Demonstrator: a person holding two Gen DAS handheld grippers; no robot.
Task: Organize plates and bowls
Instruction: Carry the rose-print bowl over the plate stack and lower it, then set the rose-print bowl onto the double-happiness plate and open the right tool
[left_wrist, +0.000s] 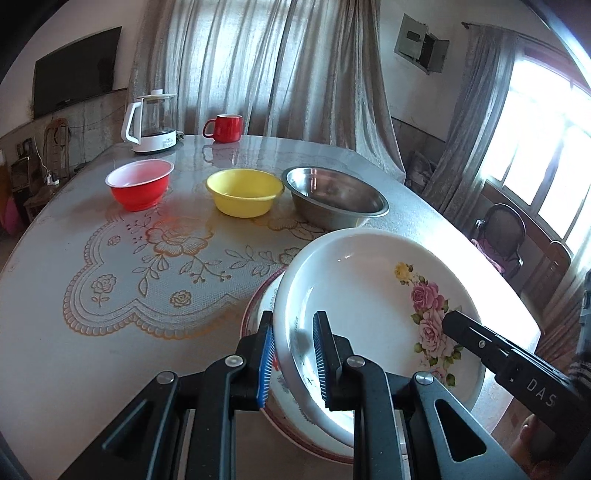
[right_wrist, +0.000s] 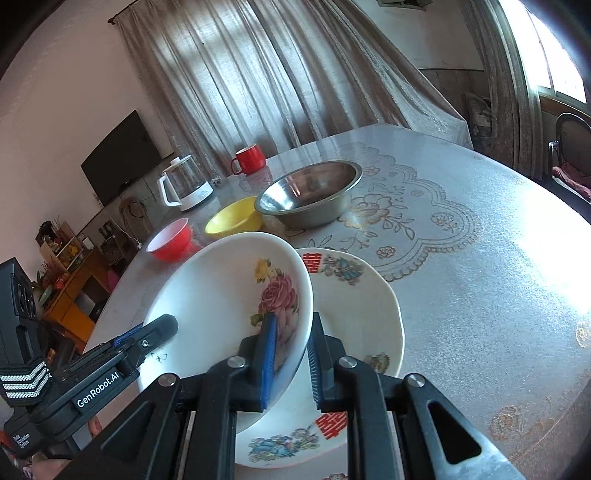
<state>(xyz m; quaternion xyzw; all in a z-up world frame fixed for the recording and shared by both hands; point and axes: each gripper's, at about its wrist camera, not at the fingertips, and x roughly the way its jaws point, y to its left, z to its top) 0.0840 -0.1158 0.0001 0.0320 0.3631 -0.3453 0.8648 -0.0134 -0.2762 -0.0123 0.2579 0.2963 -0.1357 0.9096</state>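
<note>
A white plate with pink roses (left_wrist: 369, 295) (right_wrist: 221, 295) hangs tilted just over the table, held at opposite rims by both grippers. My left gripper (left_wrist: 294, 332) is shut on its near rim; in the right wrist view the left gripper (right_wrist: 155, 328) grips the plate's left edge. My right gripper (right_wrist: 293, 325) is shut on the rim beside the roses, and in the left wrist view the right gripper (left_wrist: 454, 323) reaches in from the right. Under it lies a second plate with red characters and blue flowers (right_wrist: 362, 306) (left_wrist: 258, 302), partly hidden. Beyond stand a red bowl (left_wrist: 140, 184), a yellow bowl (left_wrist: 243, 192) and a steel bowl (left_wrist: 332, 195).
A white kettle (left_wrist: 151, 122) and a red mug (left_wrist: 225, 127) stand at the table's far side before the curtain. The lace-patterned tablecloth (left_wrist: 147, 277) covers the round table. A dark chair (left_wrist: 502, 236) stands past the right edge near the window.
</note>
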